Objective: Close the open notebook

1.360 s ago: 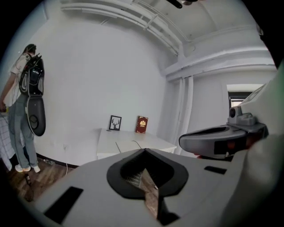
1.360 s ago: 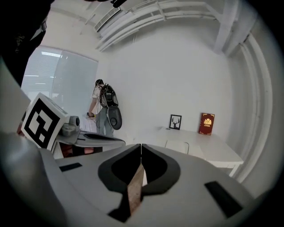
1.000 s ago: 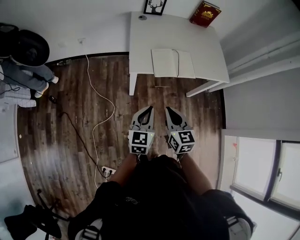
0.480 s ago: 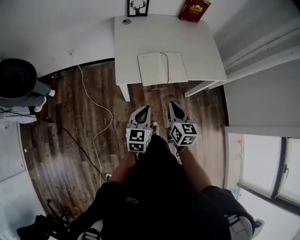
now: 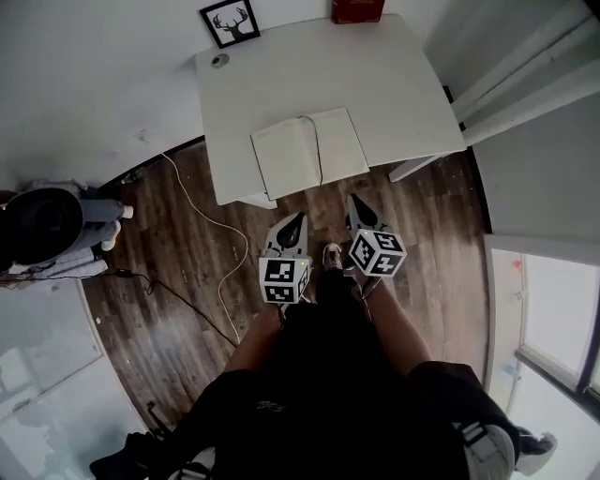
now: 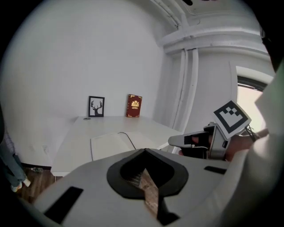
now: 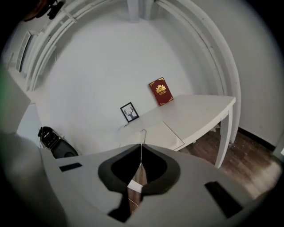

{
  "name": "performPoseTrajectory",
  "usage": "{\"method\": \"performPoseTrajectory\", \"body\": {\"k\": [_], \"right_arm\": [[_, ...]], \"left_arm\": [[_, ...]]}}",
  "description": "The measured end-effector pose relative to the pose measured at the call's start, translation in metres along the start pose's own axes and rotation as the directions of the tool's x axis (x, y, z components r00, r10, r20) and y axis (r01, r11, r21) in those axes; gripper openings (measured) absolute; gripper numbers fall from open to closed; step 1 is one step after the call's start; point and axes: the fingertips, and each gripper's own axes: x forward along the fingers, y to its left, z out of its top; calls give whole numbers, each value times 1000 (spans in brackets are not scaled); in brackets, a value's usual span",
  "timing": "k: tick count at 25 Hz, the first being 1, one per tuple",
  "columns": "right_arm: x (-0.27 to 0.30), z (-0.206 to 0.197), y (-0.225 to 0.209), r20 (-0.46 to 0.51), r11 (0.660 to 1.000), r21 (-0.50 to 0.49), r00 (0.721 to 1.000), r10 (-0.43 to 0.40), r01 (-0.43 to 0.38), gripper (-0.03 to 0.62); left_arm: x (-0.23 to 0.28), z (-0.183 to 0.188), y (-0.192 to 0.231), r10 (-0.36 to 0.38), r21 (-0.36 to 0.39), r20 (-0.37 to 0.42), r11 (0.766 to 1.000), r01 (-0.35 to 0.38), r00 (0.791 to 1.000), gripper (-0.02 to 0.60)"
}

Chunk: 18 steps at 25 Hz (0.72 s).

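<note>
An open notebook (image 5: 308, 151) with blank cream pages lies flat near the front edge of a white table (image 5: 394, 84); it also shows as the notebook (image 6: 116, 142) in the left gripper view and the notebook (image 7: 155, 134) in the right gripper view. My left gripper (image 5: 293, 221) and right gripper (image 5: 357, 202) hang over the wooden floor just short of the table's front edge, both pointing at the notebook. Both stand shut with nothing between the jaws. Neither touches the notebook.
At the table's back stand a framed deer picture (image 5: 231, 21), a red book (image 5: 356, 9) and a small round object (image 5: 219, 60). A white cable (image 5: 202, 220) runs over the floor on the left. A black chair (image 5: 42, 225) is at far left. A wall and window lie right.
The person has walked toward the table; the notebook and table now lie much closer to both grippers. Both grippers stayed shut, and the right one has rolled.
</note>
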Motion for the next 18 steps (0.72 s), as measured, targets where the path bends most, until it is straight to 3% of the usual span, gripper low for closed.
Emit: {"method": "performPoseTrajectory", "body": {"k": [6, 8, 14, 18], "right_arm": [[31, 3, -47, 2, 988, 156, 1000, -7, 6, 40], [41, 0, -62, -16, 977, 212, 1000, -20, 23, 134], [61, -6, -101, -10, 917, 393, 998, -70, 68, 138], [72, -5, -119, -6, 881, 462, 994, -109, 100, 138]], "left_arm": [[55, -1, -19, 1, 45, -76, 999, 3, 997, 2], [67, -1, -22, 3, 63, -100, 998, 4, 995, 2], [75, -6, -31, -16, 113, -151, 993, 34, 988, 2], [80, -4, -27, -21, 119, -164, 992, 41, 986, 2]]}}
